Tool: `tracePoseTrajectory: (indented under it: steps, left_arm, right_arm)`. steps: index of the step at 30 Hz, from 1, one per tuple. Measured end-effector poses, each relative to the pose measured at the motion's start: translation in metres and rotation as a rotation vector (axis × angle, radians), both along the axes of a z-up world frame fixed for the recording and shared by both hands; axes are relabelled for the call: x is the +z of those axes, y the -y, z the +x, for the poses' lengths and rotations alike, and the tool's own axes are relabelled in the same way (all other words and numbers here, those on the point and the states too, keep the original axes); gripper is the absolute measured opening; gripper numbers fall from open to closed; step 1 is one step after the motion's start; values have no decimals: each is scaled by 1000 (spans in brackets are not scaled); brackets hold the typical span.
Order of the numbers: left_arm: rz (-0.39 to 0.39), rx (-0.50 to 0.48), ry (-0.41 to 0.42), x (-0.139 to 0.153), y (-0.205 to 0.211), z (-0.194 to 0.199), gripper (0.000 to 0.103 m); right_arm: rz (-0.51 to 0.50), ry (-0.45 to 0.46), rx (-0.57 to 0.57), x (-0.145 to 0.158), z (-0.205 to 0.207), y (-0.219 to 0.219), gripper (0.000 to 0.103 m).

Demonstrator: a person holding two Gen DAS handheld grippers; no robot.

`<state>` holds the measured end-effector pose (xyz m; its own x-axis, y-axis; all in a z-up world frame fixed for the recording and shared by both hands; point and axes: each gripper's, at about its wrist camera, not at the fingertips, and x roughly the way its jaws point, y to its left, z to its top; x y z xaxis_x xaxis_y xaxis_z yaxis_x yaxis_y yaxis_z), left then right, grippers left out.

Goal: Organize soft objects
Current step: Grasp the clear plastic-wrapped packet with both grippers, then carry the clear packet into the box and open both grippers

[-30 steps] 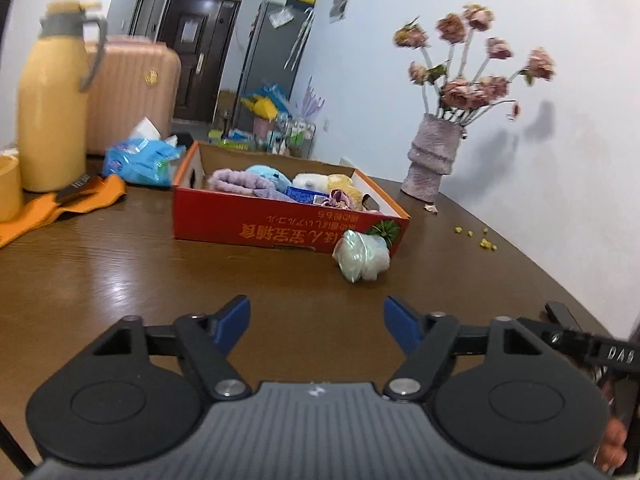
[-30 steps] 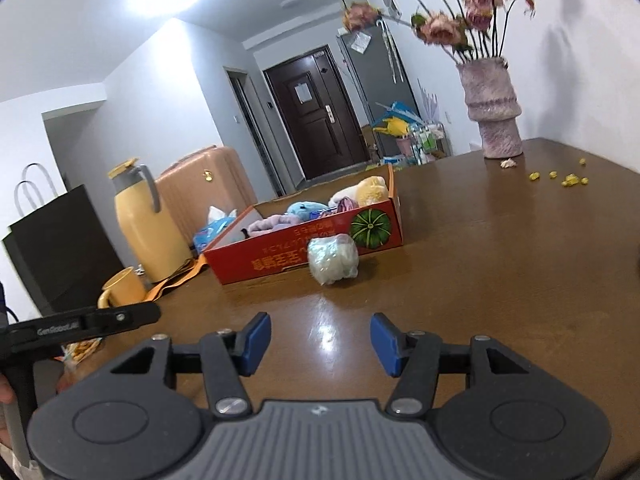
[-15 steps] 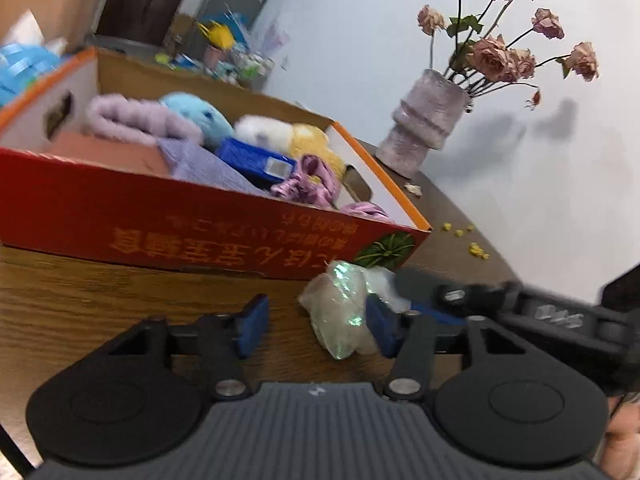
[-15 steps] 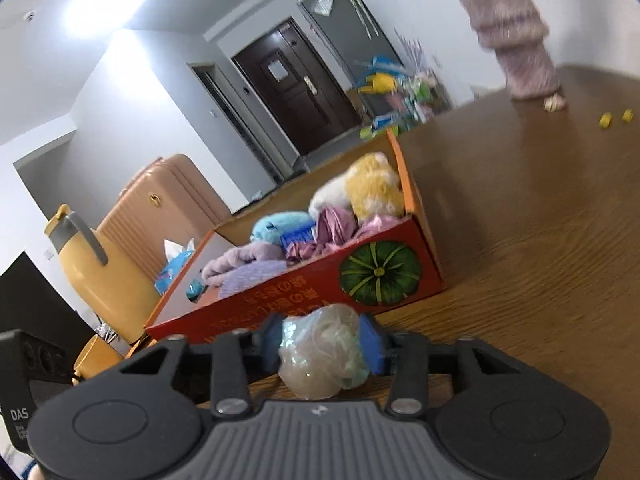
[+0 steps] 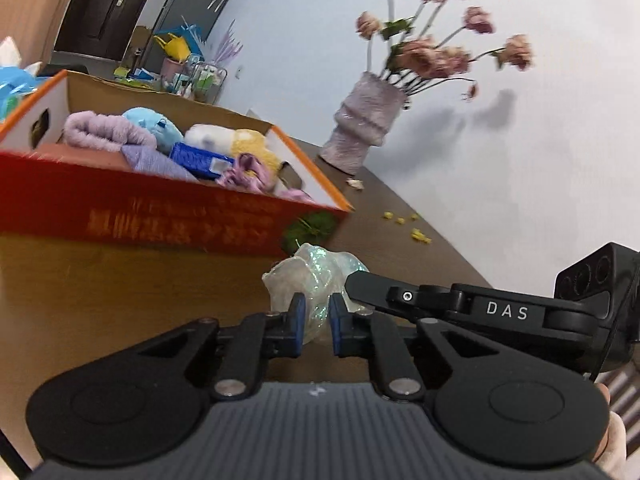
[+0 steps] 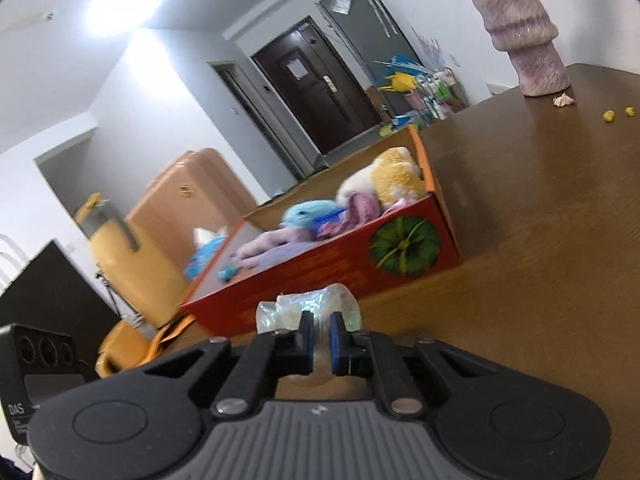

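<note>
A small iridescent pale-green soft bundle (image 5: 316, 276) sits just in front of the red cardboard box (image 5: 140, 216) on the brown table. My left gripper (image 5: 317, 326) is shut on its near side. My right gripper (image 6: 319, 340) is shut on the same bundle (image 6: 308, 306) from the other side; its arm shows in the left wrist view (image 5: 460, 304). The box (image 6: 320, 276) holds several plush toys and cloths, among them a blue plush (image 5: 154, 126) and a yellow-white plush (image 6: 388, 178).
A pink fuzzy vase (image 5: 366, 124) with dried flowers stands at the table's far right, yellow crumbs (image 5: 416, 234) near it. A yellow jug (image 6: 108, 248), an orange cup (image 6: 120, 350) and a peach suitcase (image 6: 188, 200) are left of the box.
Both grippers moved in on the bundle from open and closed on it. The view has tilted and the bundle sits pinched between both pairs of fingers.
</note>
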<state>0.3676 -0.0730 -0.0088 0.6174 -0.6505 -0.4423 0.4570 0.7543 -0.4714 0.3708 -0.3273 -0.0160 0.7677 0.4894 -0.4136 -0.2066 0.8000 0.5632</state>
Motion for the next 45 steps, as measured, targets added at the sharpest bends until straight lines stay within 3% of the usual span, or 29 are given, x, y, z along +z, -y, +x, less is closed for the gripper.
tracePoseTrajectory:
  steps: [6,10,16,20,26,29,32,35,40,45]
  left_arm:
    - [-16,1,27,15,-5,-88,13]
    - [-9,-15,71,28,-3,-122,13]
    - [-19,-30,111,43,2,-149,13]
    - [-3,-34,144,51,8,-142,13]
    - [-33,-75,179,85,24,-72,13]
    - [-50,-77,161,102,32,-11,13]
    - [-35,-52,94,106,43,55,13]
    - [-9,-19,33,93,50,117,13]
    - [40,26,-143,44,56,197,13]
    - [76,26,-251,6,56,224,12]
  right_arm:
    - [-14,39,15,15,-91,-5,7]
    - [-12,81,1,27,-136,-2,7]
    - [-1,139,-26,41,-172,4,7]
    - [-16,156,-40,49,-171,5,7]
    - [-71,215,-72,86,-118,17,7]
    - [-112,228,-84,109,-63,21,7]
    - [-145,172,-90,118,12,24,7]
    - [-211,114,-82,114,77,19,7]
    - [-312,-64,-40,73,178,5,8]
    - [-417,-167,-19,41,211,-13,9]
